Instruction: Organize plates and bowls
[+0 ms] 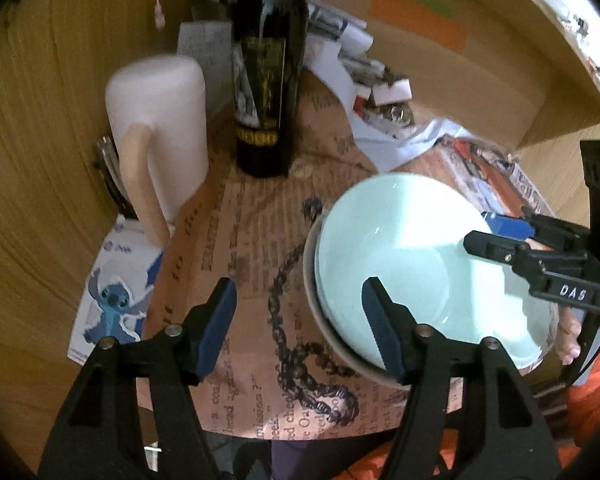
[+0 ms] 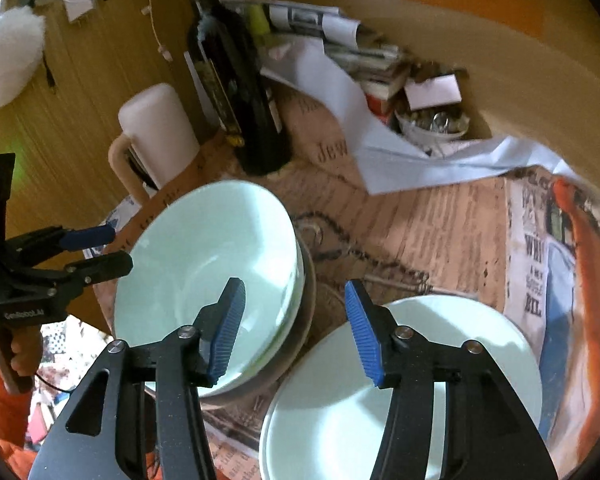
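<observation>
A pale green bowl (image 1: 412, 256) sits nested in a stack of bowls on the newspaper-covered table; it also shows in the right wrist view (image 2: 204, 264). A stack of white plates (image 2: 440, 360) lies to its right. My left gripper (image 1: 300, 324) is open and empty, its right finger over the bowl's near rim. My right gripper (image 2: 294, 328) is open and empty, its left finger inside the bowl and its right finger over the plates. Each gripper shows in the other's view: the right one (image 1: 500, 236), the left one (image 2: 100, 248).
A dark wine bottle (image 1: 268, 80) and a white pitcher (image 1: 160, 128) stand behind the bowls. Papers and magazines (image 2: 352, 64) and a small bowl of shiny bits (image 2: 432, 124) crowd the back. A cartoon-printed sheet (image 1: 116, 292) lies at the left edge.
</observation>
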A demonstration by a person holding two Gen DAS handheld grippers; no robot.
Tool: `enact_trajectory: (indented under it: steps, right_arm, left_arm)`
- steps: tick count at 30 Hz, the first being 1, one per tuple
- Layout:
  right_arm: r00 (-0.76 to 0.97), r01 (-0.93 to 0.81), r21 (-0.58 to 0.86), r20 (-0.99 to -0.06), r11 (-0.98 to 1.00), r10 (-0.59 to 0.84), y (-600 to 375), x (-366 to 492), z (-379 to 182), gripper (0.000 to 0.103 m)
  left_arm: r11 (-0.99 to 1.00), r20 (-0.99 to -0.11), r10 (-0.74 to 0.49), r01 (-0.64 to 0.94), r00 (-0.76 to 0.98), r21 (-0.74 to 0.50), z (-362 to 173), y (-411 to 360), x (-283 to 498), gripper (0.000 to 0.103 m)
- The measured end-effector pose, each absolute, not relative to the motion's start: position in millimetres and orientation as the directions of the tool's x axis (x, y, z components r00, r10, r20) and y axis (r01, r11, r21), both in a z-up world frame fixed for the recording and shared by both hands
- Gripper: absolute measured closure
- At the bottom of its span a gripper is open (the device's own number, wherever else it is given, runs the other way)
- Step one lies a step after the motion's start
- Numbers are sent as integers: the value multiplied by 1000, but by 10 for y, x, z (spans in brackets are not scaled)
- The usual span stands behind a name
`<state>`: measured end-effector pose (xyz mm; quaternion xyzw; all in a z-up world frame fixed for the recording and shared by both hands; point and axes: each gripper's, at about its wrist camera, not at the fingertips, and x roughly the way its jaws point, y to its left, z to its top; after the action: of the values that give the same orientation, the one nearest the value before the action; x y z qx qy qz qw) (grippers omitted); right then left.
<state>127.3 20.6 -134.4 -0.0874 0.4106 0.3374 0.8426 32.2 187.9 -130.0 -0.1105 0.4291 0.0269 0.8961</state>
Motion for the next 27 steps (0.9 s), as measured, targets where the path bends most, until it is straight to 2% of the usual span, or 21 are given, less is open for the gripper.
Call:
enact_trajectory:
  steps: [18,20,25,27]
  right_arm:
    - [290,-693,167,-827,702,482,411,1359,-1631,57]
    - [285,-692,162,-834,703,472,437,1360,-1657,62]
    - [284,-677,185,-827,712,485,417,1380,-1631,65]
    - [285,-673,191,-824,715,489,401,1384,-1626,67]
  left_arm:
    - [964,-810,-138,-108,570,-241,-1585,1812,442,39]
    - [962,-809,-156,-100,567,-255,-1600,1796,469,43]
    - [962,-806,-185,-65,562,-265,-1583,1717,492,65]
    - [969,-811,-161,-67,563,-239,-1570,1675,498,65]
